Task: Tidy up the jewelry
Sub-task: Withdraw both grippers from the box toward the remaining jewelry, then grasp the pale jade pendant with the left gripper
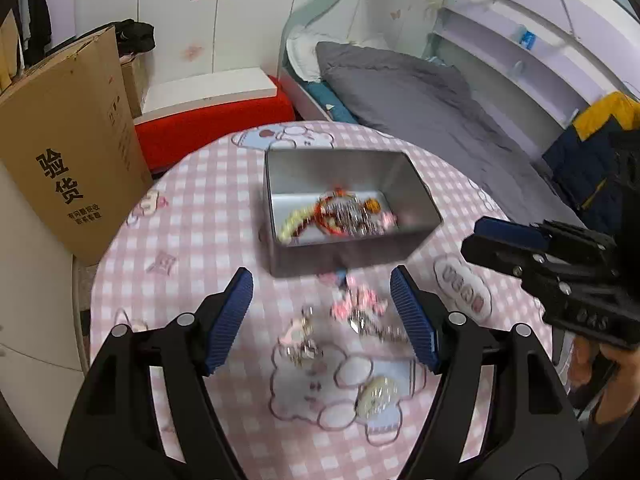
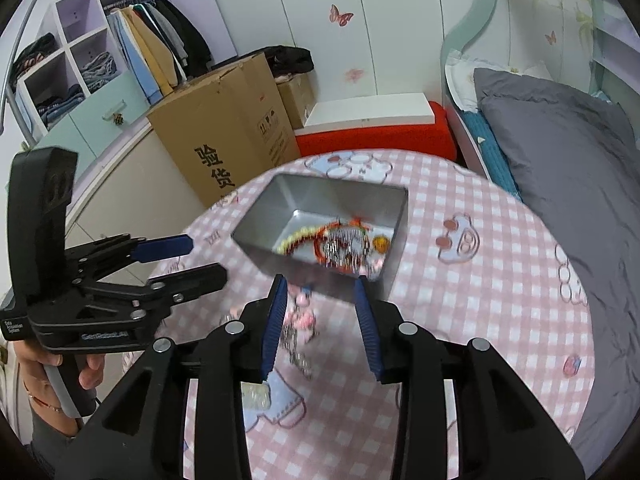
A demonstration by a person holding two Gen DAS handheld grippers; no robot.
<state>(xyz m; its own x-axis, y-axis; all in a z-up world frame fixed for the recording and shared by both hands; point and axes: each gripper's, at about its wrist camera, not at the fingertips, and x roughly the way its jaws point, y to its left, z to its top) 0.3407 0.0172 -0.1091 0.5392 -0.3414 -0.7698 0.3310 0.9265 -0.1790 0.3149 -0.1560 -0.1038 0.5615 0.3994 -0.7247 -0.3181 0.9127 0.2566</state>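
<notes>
Both sets of jaws are spread and pinch nothing. The left gripper has its jaws wide apart, and between and just beyond them the loose jewelry lies on the checked surface: a blurred scatter of pink and silvery pieces, with a pale round piece nearer the camera. The right gripper has its jaws narrower, with a pink-and-silver chain piece lying on the surface between them near the left pad, apparently untouched. Just beyond both sets of jaws stands the open metal tin, already holding beads and a red bracelet, so it likely serves as the collecting box. The wider opening probably suits a clump; the narrower one, a single strand.
</notes>
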